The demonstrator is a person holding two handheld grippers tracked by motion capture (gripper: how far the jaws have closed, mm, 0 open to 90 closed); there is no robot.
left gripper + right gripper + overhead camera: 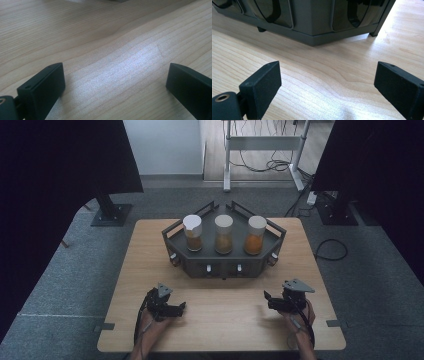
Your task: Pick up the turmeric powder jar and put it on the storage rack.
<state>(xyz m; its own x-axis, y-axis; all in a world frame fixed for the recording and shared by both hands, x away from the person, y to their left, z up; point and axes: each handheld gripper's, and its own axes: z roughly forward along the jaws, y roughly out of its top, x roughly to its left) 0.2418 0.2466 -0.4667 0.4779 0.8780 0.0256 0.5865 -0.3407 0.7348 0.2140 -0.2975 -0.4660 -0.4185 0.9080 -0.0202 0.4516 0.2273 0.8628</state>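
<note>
**Status: Grippers Parked at Near Edge, Jars Untouched**

Jaws of both grippers stand apart with nothing between them. The left gripper (172, 308) rests low over the pale wooden table (220, 320); its own view shows bare wood grain between its black pads (42, 90). The right gripper (272, 301) also sits low over the table, and its view looks at the side wall of the dark grey angular metal rack (317, 27) just ahead.

Progress, as judged: no handling has begun. Three clear glass jars with pale lids stand upright in a row on the rack (225, 265): the left jar (193, 234) with brown contents, the middle jar (223, 235) with tan contents, the right jar (255, 236) with orange contents. All remain to be reached.

Pose: both forearms enter from the near table edge, hands held level, grippers pointing inward and forward, well apart from each other and short of the rack.
</note>
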